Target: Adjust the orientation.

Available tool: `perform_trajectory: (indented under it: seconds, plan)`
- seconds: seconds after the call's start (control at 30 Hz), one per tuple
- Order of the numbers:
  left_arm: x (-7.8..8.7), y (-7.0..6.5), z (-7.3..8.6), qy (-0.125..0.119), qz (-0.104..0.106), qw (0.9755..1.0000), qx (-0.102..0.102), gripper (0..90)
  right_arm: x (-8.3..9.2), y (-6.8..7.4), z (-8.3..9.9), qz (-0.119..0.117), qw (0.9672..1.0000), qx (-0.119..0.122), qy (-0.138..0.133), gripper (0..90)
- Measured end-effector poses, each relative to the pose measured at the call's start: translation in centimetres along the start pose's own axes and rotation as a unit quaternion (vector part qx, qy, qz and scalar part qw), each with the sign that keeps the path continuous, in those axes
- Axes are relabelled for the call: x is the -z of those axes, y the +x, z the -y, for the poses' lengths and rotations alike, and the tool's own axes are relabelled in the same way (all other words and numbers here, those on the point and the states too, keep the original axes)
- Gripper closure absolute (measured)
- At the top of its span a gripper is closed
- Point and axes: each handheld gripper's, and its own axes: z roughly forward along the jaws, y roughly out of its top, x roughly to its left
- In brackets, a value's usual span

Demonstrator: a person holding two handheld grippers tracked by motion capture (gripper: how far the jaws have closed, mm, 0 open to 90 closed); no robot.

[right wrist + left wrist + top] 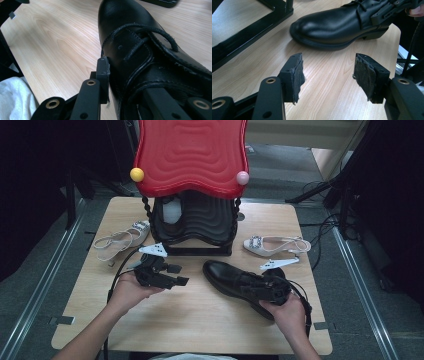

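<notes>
1. Across the wooden surface: spreading wide under a red and black shoe rack standing at the far middle, with a pale slingback heel lying to the rack's left and a second pale heel to its right.
2. Right of centre on that surface: lying with toe pointing toward the rack, a black leather lace-up shoe, sole apparently resting on the wood at the toe.
3. At the shoe's heel end: clamping on its collar, the right gripper, one jaw pressing the outer side, the other reaching inside the opening.
4. Left of the shoe: hovering just above the wood, the left gripper, jaws spread wide and holding nothing.
5. Judging the shoe: looking fairly heavy, stiff in the sole, glossy and slippery on the toe; gripping best at the firm collar or heel counter.
6. Staying hidden: the shoe's heel behind the right hand and the inner jaw's pad inside the shoe.
</notes>
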Motion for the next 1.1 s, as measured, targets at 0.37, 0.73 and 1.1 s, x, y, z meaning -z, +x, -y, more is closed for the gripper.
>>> perform_trajectory:
  seconds: [0.37,0.73,1.1]
  plan:
    - [-0.1,0.1,0.2,0.001,-0.005,1.0,-0.001,43.1,-3.6,2.4,-1.9,-0.015,0.9997,0.015,0.01,78.3]
    - [0.2,0.3,0.4,0.0,-0.01,0.9999,0.012,62.6,-6.7,4.4,-3.0,-0.016,0.9995,0.028,0.009,78.3]
    - [-0.1,0.2,0.8,-0.015,-0.006,0.9999,0.004,89.7,-6.8,4.7,-2.4,-0.034,0.9987,0.037,0.013,65.8]
